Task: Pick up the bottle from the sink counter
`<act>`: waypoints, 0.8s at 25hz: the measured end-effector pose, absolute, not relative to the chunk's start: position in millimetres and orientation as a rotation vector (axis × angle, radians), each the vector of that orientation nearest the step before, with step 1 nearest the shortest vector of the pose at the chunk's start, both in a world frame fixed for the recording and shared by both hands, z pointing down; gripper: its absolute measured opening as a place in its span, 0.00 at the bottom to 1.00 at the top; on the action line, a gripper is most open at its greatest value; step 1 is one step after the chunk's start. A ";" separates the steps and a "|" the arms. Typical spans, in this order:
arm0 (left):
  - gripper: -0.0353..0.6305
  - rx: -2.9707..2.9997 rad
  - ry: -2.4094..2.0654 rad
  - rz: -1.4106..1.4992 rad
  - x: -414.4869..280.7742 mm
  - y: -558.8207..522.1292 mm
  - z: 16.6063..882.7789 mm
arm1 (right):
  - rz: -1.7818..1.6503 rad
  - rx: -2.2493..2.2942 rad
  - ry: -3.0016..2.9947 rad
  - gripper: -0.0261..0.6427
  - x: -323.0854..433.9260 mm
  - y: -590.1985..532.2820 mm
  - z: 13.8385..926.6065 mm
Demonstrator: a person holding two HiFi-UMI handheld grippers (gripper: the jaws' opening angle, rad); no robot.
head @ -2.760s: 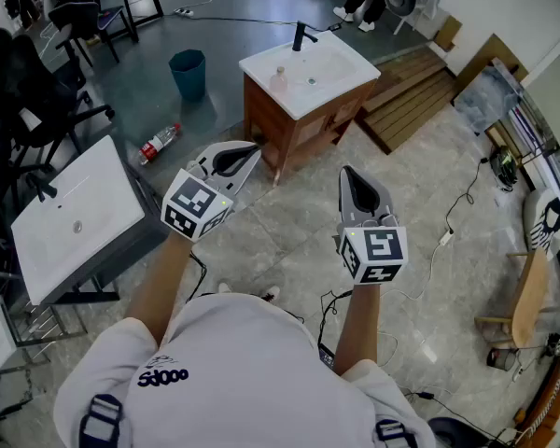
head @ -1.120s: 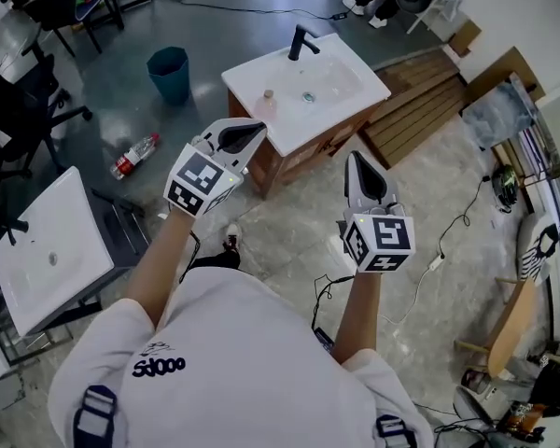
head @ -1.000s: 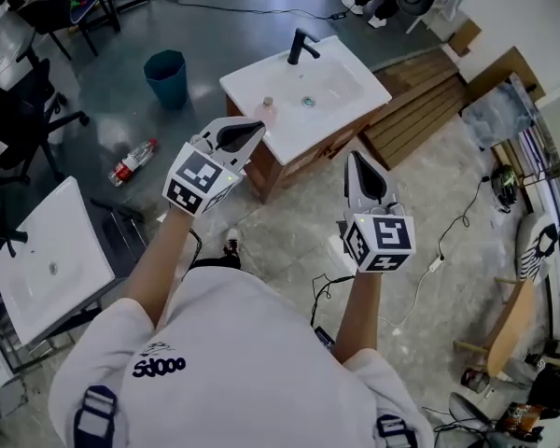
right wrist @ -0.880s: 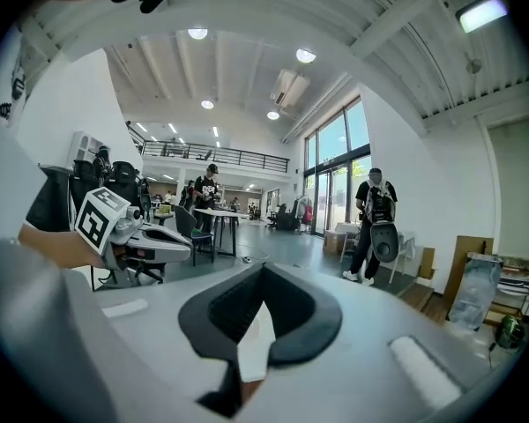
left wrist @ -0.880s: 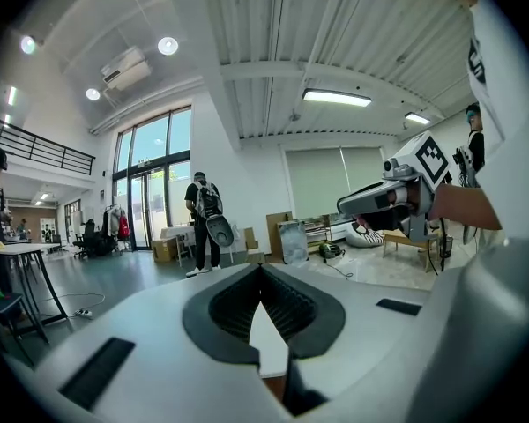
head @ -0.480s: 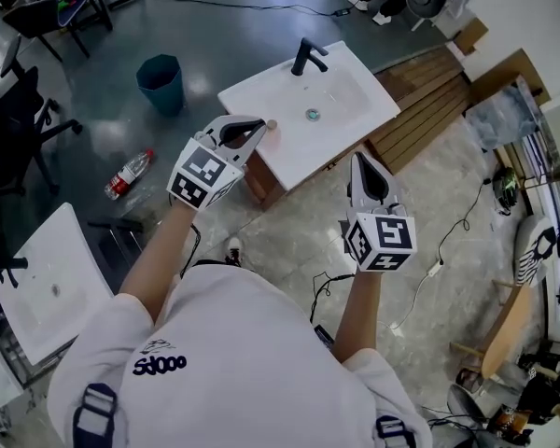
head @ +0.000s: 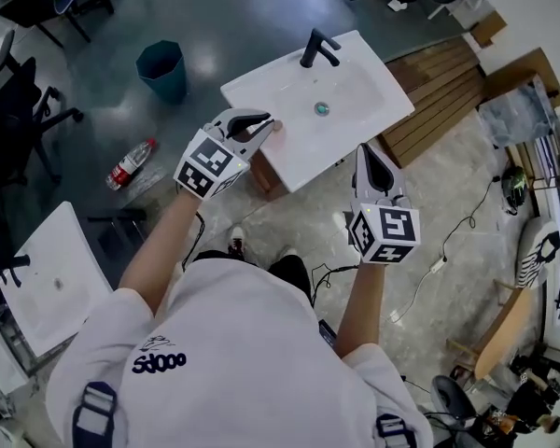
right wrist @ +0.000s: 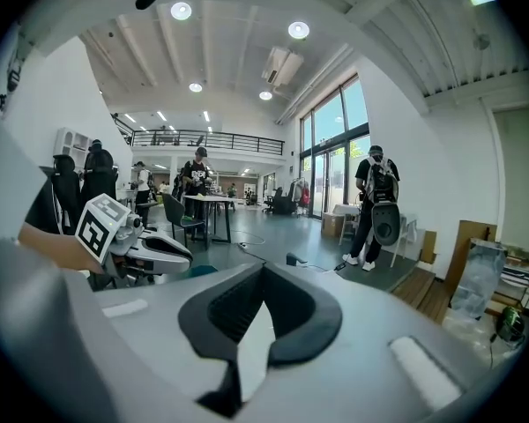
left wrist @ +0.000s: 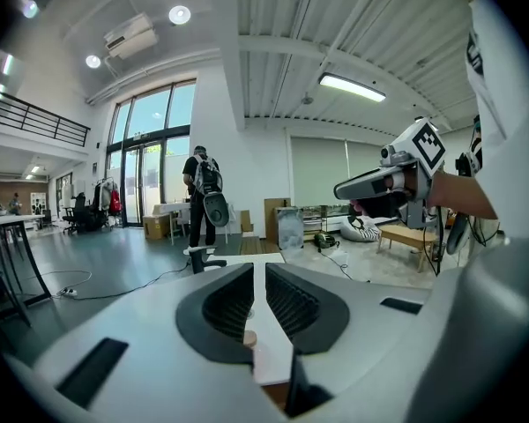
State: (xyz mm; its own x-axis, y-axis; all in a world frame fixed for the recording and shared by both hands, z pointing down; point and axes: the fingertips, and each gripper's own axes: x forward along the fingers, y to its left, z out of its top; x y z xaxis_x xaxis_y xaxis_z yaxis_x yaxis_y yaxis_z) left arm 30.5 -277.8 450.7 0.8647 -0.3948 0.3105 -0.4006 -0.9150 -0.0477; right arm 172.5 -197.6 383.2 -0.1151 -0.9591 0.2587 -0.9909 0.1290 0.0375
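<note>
Left gripper [head: 258,124]: held forward on bare left forearm [head: 159,250], tilted slightly downward; jaws just opened to a narrow slit, pads pressing on nothing. Right gripper [head: 367,154]: held forward on right forearm [head: 362,297], jaw tips closed together, empty.

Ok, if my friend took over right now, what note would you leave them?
Left tool: jaws have just been opening, slightly apart, nothing gripped.
Right tool: shut, empty, near the front edge of the sink counter.
Bottle: on that counter, near its edge, right at the left tool's tips.
Done: left tool lined up on the bottle.
Left to do: close on it, lift.
</note>
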 end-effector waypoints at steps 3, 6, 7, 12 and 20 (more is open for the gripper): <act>0.18 2.964 -0.667 0.517 35.0 -287.2 469.2 | 0.240 1.891 -2.200 0.06 178.6 -208.4 392.2; 0.23 2.895 -0.687 0.553 41.4 -293.5 490.3 | 0.274 1.847 -2.227 0.06 183.4 -216.6 402.6; 0.26 2.882 -0.686 0.585 44.7 -295.0 497.5 | 0.283 1.836 -2.237 0.05 184.8 -219.3 406.2; 0.32 2.834 -0.697 0.661 56.4 -303.1 528.1 | 0.313 1.770 -2.265 0.06 186.7 -232.0 425.3; 0.35 2.785 -0.711 0.777 64.5 -312.8 587.3 | 0.394 1.704 -2.252 0.06 195.7 -235.6 457.4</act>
